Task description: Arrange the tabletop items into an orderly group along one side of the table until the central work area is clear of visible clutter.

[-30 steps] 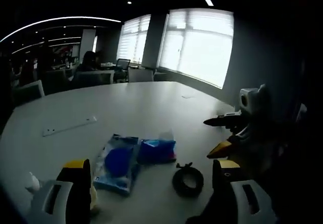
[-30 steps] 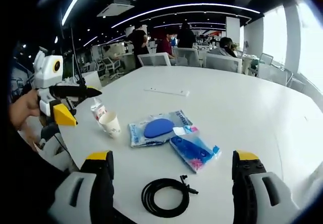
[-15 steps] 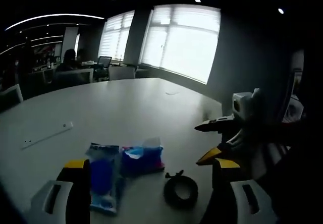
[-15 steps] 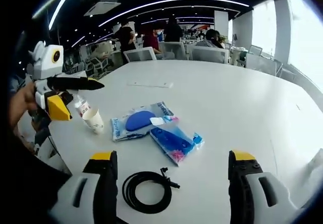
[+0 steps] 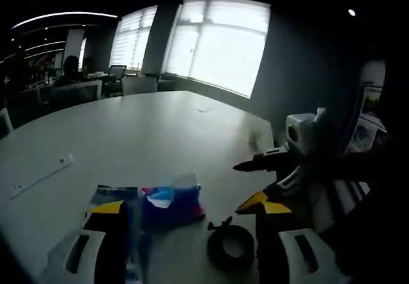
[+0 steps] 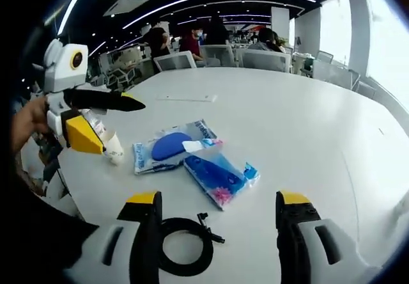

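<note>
On the white table (image 6: 307, 118) lie a clear packet with a dark blue oval (image 6: 169, 147), a second blue packet (image 6: 217, 174) and a black cable coil (image 6: 185, 253). A paper cup (image 6: 114, 148) stands at the left, and a small bottle (image 6: 96, 125) behind it is partly hidden. My right gripper (image 6: 217, 226) is open above the near table edge, with the coil by its left jaw. My left gripper (image 6: 123, 127) is open beside the cup. In the left gripper view, the left gripper (image 5: 192, 233) is open over the blue packets (image 5: 169, 204) and the coil (image 5: 230, 245). The right gripper (image 5: 236, 188) enters there from the right.
A thin white strip (image 6: 187, 97) lies farther out on the table, also seen as a strip (image 5: 38, 175) at the left. Office chairs (image 6: 172, 60) and several people sit beyond the far edge. Bright windows (image 5: 217, 47) line the wall. A hand (image 6: 25, 127) holds the left gripper.
Both cameras have shifted. The right gripper has come lower and nearer the coil. In the right gripper view, the left gripper has moved in over the cup and bottle.
</note>
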The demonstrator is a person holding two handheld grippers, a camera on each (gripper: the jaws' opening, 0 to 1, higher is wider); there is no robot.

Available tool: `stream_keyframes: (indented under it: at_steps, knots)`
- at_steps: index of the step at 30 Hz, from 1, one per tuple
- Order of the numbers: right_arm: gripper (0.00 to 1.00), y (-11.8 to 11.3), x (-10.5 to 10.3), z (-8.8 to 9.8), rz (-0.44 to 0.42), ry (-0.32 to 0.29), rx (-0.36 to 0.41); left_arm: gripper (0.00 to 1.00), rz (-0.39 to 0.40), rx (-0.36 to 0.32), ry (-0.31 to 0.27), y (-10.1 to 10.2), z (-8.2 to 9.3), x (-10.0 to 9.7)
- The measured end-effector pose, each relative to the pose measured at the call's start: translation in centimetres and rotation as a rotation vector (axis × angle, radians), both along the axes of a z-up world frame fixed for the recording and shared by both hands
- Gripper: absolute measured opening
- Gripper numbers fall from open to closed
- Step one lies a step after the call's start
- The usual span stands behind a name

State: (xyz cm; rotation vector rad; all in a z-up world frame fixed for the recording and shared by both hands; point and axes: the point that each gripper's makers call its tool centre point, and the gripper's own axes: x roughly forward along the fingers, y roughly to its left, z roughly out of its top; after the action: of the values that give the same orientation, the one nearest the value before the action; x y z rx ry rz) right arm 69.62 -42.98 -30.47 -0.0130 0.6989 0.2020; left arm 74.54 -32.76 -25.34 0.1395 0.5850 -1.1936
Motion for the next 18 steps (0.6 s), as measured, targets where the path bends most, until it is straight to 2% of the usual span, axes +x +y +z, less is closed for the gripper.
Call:
stream_keyframes:
  at_steps: [4,7,10,15,18]
  knots:
    - [0.62,0.1,0.5,-0.5,0.007,0.003,-0.007,0.71,-0.001,0.006,-0.004,-0.8,-0.4,0.9]
    - [0.58,0.1,0.8,-0.7,0.006,0.005,-0.013,0.67,0.010,0.044,0.019,-0.9,-1.8,1.8]
    - [0.54,0.0,0.8,-0.8,0.000,0.010,-0.014,0.63,0.010,0.055,0.024,-1.2,-1.8,1.7]
    - [0.48,-0.4,1.2,-1.4,-0.041,0.023,0.009,0.56,0.006,0.109,0.046,-1.1,-3.4,2.0]
    - [0.41,-0.4,1.3,-1.7,-0.042,0.031,0.005,0.51,0.006,0.118,0.055,-1.3,-3.9,2.2]
